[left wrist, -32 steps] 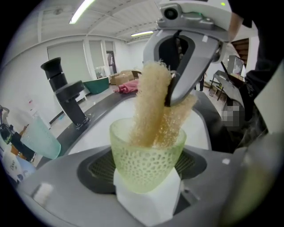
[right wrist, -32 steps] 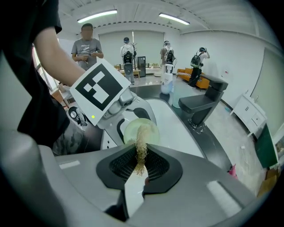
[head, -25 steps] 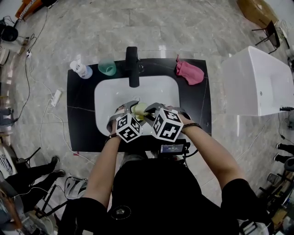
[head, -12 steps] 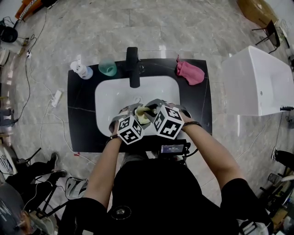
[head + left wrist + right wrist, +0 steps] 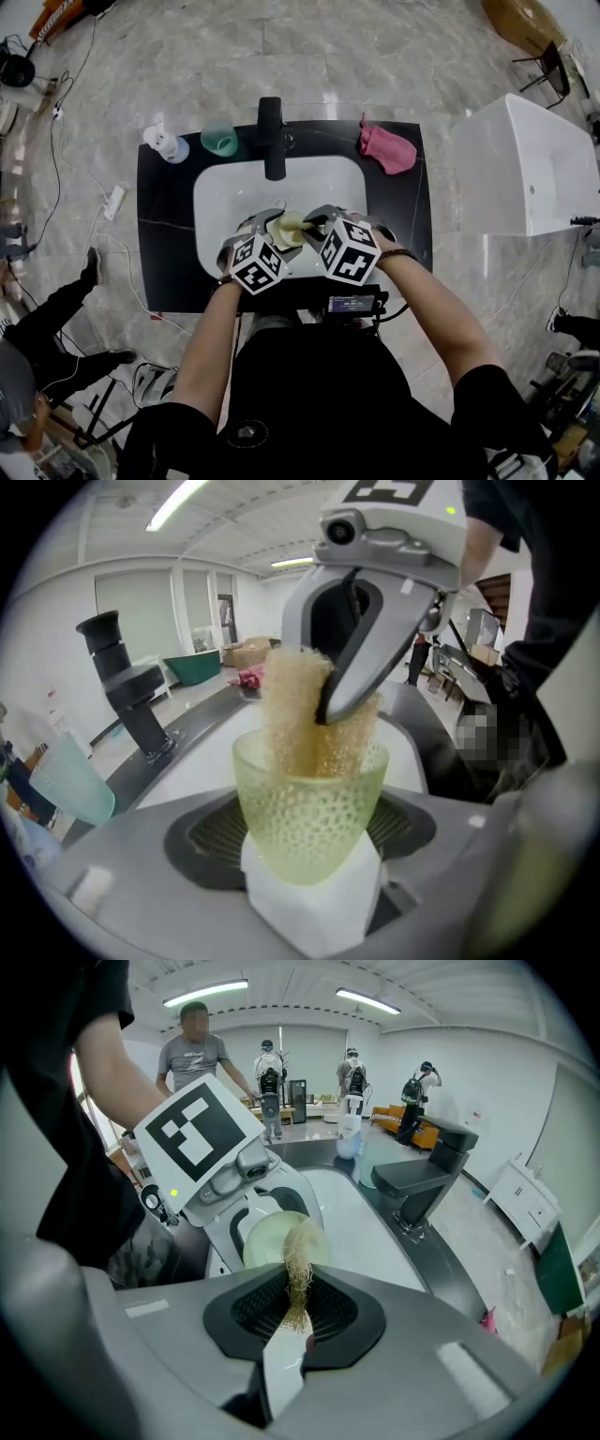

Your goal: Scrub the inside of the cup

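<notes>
A pale yellow-green textured cup (image 5: 311, 803) is clamped between the jaws of my left gripper (image 5: 314, 855), held over the white sink basin (image 5: 225, 202). In the head view the cup (image 5: 282, 230) sits between the two marker cubes. My right gripper (image 5: 298, 1321) is shut on a tan fibrous scrubbing sponge (image 5: 300, 1274), pinched thin between its jaws. The sponge (image 5: 305, 719) reaches down into the cup's mouth. The right gripper view looks at the cup's open rim (image 5: 274, 1238) with the sponge's tip inside it.
A black faucet (image 5: 271, 136) stands at the back of the basin. On the black counter (image 5: 169, 234) are a teal cup (image 5: 219, 139), a white bottle (image 5: 165, 143) and a pink cloth (image 5: 386, 148). A white tub (image 5: 530, 169) stands to the right. People stand around.
Both grippers shifted slightly; the cup has tilted and turned a little and the sponge has moved within its mouth. A bystander at the left has moved.
</notes>
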Demonstrator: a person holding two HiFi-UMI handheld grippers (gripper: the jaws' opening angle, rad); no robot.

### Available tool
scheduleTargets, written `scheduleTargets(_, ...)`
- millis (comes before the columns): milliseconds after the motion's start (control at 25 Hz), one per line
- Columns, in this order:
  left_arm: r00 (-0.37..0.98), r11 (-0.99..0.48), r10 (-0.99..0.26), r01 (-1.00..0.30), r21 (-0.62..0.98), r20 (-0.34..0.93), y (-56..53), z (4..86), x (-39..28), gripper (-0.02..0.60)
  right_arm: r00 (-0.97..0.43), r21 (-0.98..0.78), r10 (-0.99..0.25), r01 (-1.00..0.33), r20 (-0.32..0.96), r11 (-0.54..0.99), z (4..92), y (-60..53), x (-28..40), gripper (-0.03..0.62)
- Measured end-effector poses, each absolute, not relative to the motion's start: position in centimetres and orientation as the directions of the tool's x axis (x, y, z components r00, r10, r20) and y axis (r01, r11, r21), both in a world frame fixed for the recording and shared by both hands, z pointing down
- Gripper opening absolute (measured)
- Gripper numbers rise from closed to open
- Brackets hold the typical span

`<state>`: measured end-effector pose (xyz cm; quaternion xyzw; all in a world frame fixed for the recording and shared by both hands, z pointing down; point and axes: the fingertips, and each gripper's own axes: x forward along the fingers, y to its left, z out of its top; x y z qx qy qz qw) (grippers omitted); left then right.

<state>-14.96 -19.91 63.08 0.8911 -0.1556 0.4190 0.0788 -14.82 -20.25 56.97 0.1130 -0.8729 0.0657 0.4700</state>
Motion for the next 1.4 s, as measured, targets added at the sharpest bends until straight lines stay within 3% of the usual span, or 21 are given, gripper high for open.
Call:
scheduleTargets(480,0.560,-0.957,-0.172,-0.289,-0.004,0.811,-19.5,64.3,-14.1,0.370,-0.580,-0.100,-0.056,-0.234,0.813,0.967,56.0,-18.4,-16.3,0.044)
scheduleTargets(960,0.593,-0.970,-0.110,-0.240,0.045,0.797,-18.6,64.2,-13.4,0.368,-0.562,0.027,-0.197,-0.296,0.803,0.955,55.9,-21.9,-15.2,0.046)
scheduleTargets(1400,0.616,-0.955,-0.138,-0.291,0.060,0.775,-19.9,63.8,-14.3,0.367,-0.519,0.002,-0.177,-0.320,0.836,0.947,57.3,-21.1,-13.7,0.044)
